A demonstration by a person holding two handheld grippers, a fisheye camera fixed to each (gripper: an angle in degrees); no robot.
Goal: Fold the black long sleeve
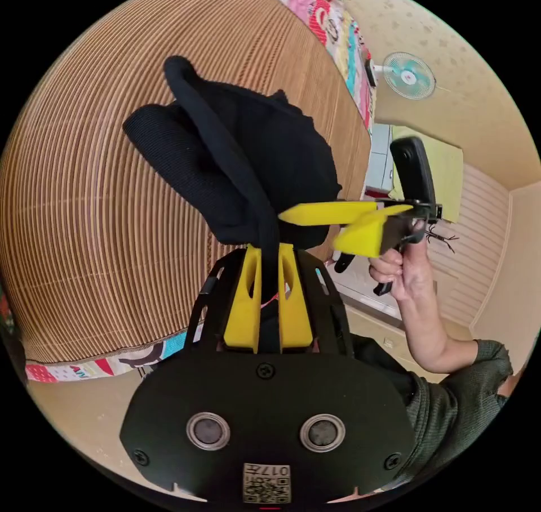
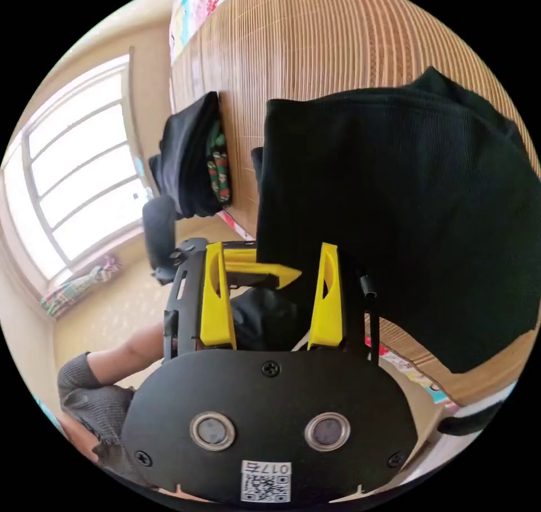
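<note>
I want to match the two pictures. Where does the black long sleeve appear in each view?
Left gripper view: the black long sleeve hangs bunched at the centre, above the left hand-held gripper, whose jaws are closed on it.
Right gripper view: it spreads wide over the centre and right, beyond the open right hand-held gripper.
Shared landmark: the bamboo mat behind the garment.

At upper left of my left gripper view I saw a ribbed tan bamboo mat [image 1: 84, 196], with a pale teal wall fan [image 1: 408, 75] at upper right. In my right gripper view, a bright barred window [image 2: 79, 185] sat left, beside a dark clothes stack [image 2: 191, 157].
</note>
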